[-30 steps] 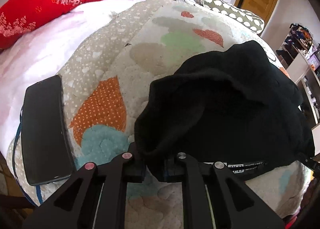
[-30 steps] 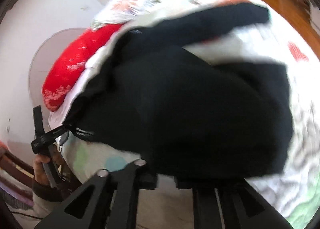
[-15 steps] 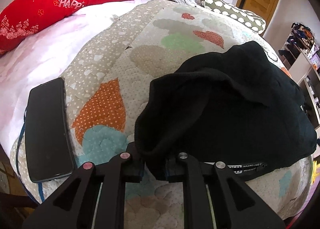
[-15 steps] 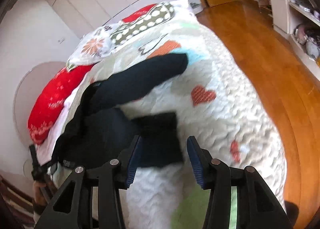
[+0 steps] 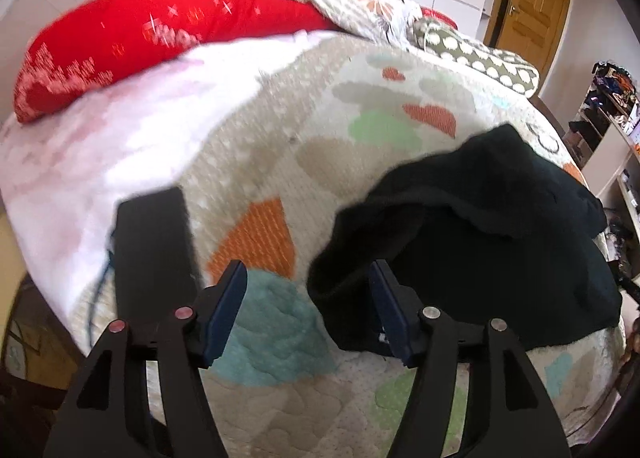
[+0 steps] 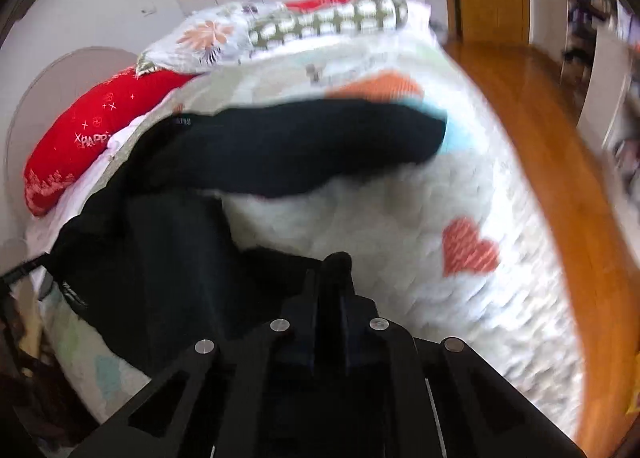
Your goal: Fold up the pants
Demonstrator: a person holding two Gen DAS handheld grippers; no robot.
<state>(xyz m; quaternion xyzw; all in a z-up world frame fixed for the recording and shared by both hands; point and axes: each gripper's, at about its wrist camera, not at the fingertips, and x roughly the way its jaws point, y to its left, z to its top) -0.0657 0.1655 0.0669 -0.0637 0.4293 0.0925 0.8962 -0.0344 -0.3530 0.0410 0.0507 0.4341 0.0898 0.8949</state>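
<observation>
Your left gripper (image 5: 306, 308) has its jaws spread wide and holds nothing. The blue-padded fingers (image 5: 224, 308) hover low over the quilt (image 5: 256, 161), and the near edge of the pants (image 5: 480, 242) bulges into the gap from the right finger's side, where the cloth hides part of that pad.

The pants lie in a black heap on the bed's near right part in the left view. In the right view one leg (image 6: 304, 141) stretches across the quilt toward the orange patch, while the rest is bunched at the left and runs down to your right gripper (image 6: 338, 262).

Your right gripper's jaws are closed together. Black fabric sits right against their left side, but motion blur and the black-on-black make it impossible to tell if cloth is pinched.

A phone (image 5: 154, 254) lies on the quilt left of your left gripper. A red pillow (image 5: 152, 33) sits at the bed's head.
</observation>
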